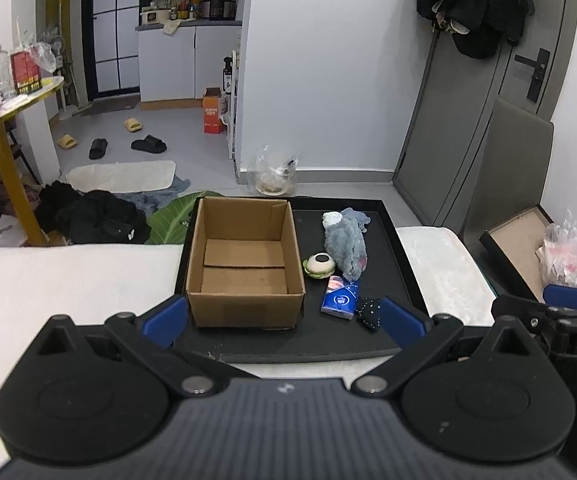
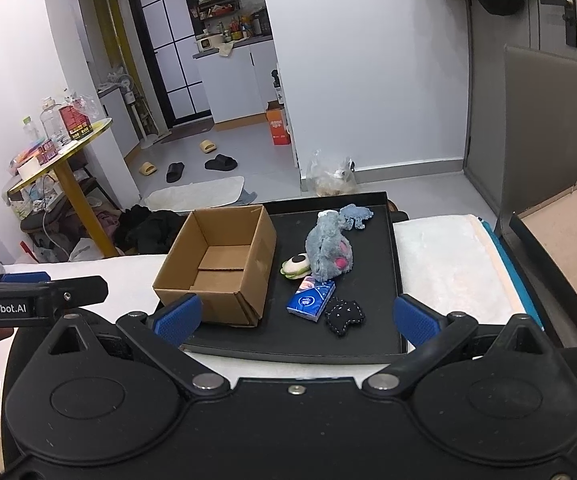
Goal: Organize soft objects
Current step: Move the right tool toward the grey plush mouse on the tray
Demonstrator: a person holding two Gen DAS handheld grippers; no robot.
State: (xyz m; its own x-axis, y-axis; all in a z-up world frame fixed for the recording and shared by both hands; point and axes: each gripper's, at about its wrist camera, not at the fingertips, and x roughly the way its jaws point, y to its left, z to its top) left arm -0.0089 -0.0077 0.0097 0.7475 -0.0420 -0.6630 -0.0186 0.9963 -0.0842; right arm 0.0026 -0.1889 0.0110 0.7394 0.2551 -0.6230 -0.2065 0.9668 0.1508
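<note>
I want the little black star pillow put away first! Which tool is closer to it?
Right, probably. The right tool sits open with the black star pillow between its fingers' line; the left tool centres nearer the cardboard box.

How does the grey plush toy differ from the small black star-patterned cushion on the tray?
The grey plush toy is fluffy, while the black star-patterned cushion looks flat and smooth. The plush toy is clearly larger than the cushion. The plush toy lies farther back on the black tray, and the cushion lies near the front. Both are outside the cardboard box.

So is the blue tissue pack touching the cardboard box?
Apart. The right wrist view shows bare black tray between the tissue pack and the cardboard box.
</note>
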